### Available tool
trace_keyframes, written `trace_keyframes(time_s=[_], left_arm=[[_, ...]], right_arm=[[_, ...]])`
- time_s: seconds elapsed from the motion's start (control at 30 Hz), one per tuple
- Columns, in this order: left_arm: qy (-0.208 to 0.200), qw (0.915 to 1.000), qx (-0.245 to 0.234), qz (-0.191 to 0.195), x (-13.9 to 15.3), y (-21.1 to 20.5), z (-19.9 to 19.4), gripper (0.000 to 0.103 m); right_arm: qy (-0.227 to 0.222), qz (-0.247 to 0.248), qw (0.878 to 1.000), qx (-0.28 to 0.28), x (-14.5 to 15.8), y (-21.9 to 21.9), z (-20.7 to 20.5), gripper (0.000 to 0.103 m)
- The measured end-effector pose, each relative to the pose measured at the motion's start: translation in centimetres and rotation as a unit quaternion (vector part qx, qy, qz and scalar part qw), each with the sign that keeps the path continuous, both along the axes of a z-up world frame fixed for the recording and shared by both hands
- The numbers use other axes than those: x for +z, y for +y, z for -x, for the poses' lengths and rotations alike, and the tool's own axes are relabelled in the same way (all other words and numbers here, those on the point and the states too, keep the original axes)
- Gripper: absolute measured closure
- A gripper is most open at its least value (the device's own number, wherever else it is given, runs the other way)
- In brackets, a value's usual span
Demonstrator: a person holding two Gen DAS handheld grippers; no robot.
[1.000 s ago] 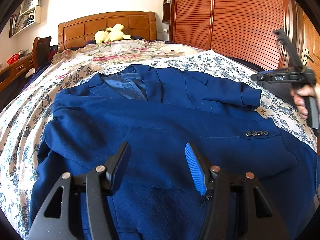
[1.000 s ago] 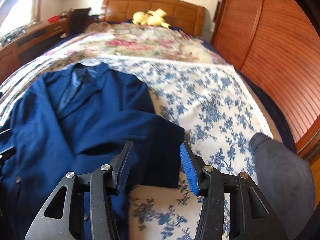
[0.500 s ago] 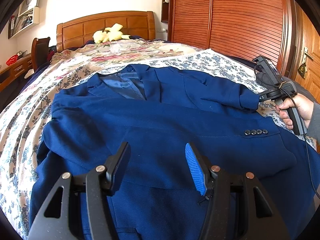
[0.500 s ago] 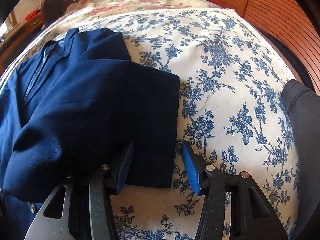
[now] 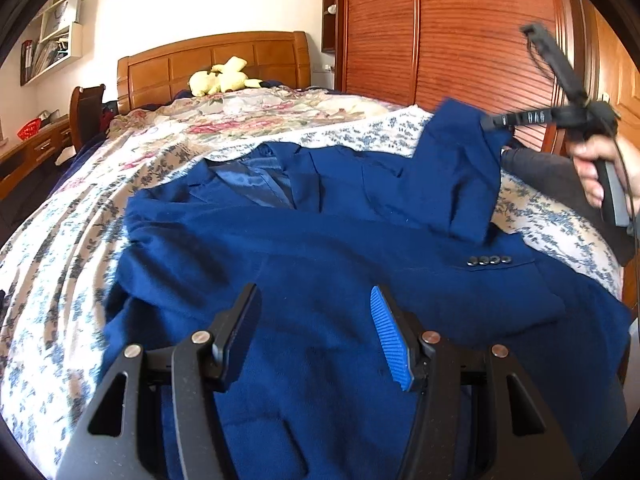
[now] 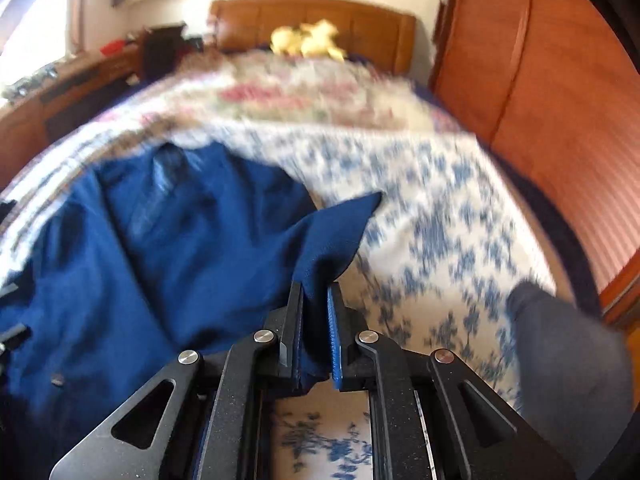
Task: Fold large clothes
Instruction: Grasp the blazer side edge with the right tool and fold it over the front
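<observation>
Floral bedspread (image 5: 72, 240): covers bed, carries everything.
Jacket (image 5: 320, 280): navy, spread face-up across bed, collar toward headboard.
Sleeve (image 5: 452, 184): cuff end raised off jacket.
Right claw (image 6: 314, 300): closing, pads pinch sleeve cuff.
Left claw (image 5: 316, 328): half-wide, empty, hovering above jacket body.
Technique: carry sleeve flat across chest, no twist; left claw could pin body.
</observation>
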State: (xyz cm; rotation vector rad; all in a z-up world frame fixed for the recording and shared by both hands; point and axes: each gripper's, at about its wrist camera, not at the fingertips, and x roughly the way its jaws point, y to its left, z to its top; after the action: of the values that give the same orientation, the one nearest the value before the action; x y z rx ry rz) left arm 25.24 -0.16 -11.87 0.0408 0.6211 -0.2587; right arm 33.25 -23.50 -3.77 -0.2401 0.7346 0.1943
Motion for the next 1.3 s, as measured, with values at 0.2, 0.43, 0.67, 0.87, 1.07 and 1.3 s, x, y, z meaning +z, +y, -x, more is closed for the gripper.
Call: trace_keyframes(time_s=[0.2, 0.43, 0.67, 0.87, 1.07, 1.3], left_arm=[[-0.029, 0.9993, 0.024, 0.005, 2.5, 3.0, 3.2, 0.047], [-0.047, 0.9967, 0.064, 0.015, 4.0, 7.6, 5.5, 0.047], [-0.048, 0.9934, 0.101, 0.025, 3.9, 11.8, 7.5, 0.047], [-0.054, 0.9907, 0.119, 0.038, 4.2, 13.8, 8.1, 0.047], [-0.050, 0.9906, 0.122, 0.036, 3.9, 14.5, 8.0, 0.047], [-0.048, 0.9906, 0.123, 0.036, 3.8, 14.5, 7.9, 0.047]], right_arm=[[-0.056, -0.007, 0.996, 0.067, 6.0, 5.7, 3.3, 0.095], [-0.115, -0.013, 0.984, 0.139, 11.0, 13.0, 7.3, 0.096], [-0.143, -0.039, 0.970, 0.191, 13.5, 17.7, 10.5, 0.096], [-0.099, -0.038, 0.968, 0.228, 10.9, 20.7, 13.0, 0.096], [-0.033, -0.025, 0.971, 0.235, 5.9, 21.8, 14.0, 0.096], [0.003, -0.029, 0.971, 0.238, 3.6, 21.6, 15.1, 0.092]])
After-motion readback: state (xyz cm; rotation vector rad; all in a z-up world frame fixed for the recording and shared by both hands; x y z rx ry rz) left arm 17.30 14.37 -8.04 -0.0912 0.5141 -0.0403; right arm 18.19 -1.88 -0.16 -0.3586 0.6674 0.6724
